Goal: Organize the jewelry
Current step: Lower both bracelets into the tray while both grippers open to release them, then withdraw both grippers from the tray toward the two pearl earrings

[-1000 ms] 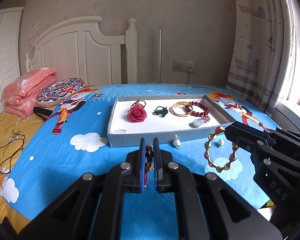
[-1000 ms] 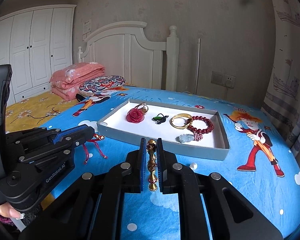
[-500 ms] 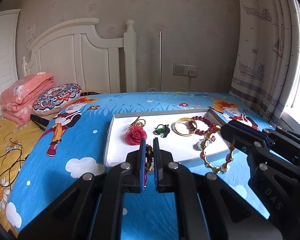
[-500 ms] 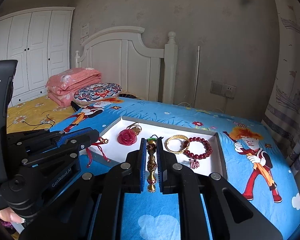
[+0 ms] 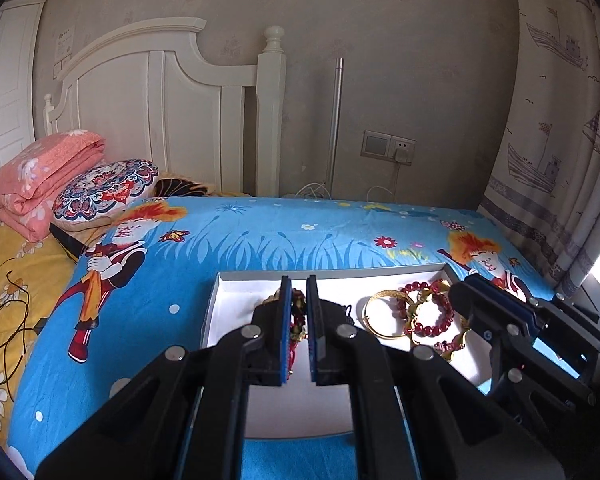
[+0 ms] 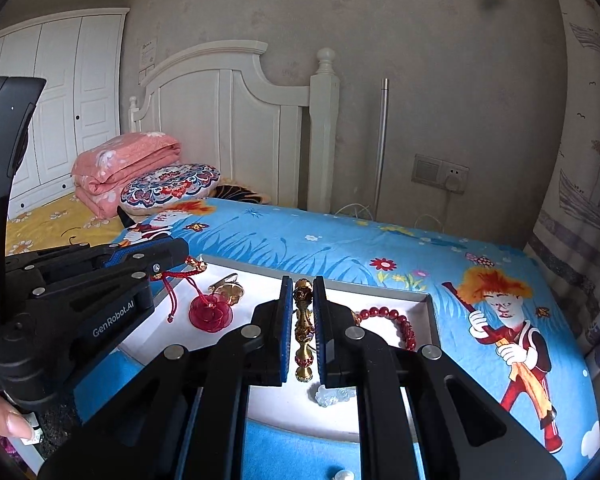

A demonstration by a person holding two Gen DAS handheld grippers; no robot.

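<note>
A grey tray with a white floor (image 5: 236, 300) (image 6: 422, 304) lies on the blue bed sheet. My left gripper (image 5: 298, 312) (image 6: 172, 254) is shut on a red cord charm (image 5: 296, 320) (image 6: 180, 280) and holds it over the tray's left part. My right gripper (image 6: 303, 312) (image 5: 466, 290) is shut on a gold link bracelet (image 6: 303, 328) (image 5: 418, 308) that hangs over the tray's right part. In the tray lie a red rose brooch (image 6: 211, 312), a gold bangle (image 5: 384, 318), a red bead bracelet (image 6: 396, 320) and a pale stone (image 6: 330, 394).
A white pearl (image 6: 342, 474) lies on the sheet in front of the tray. A patterned pillow (image 5: 104, 188) and a folded pink quilt (image 5: 40, 176) sit at the left by the white headboard (image 5: 160, 120). A curtain (image 5: 560, 140) hangs at the right.
Both grippers have risen and moved forward over the tray, each carrying its piece. The tray now sits closer and lower in both views.
</note>
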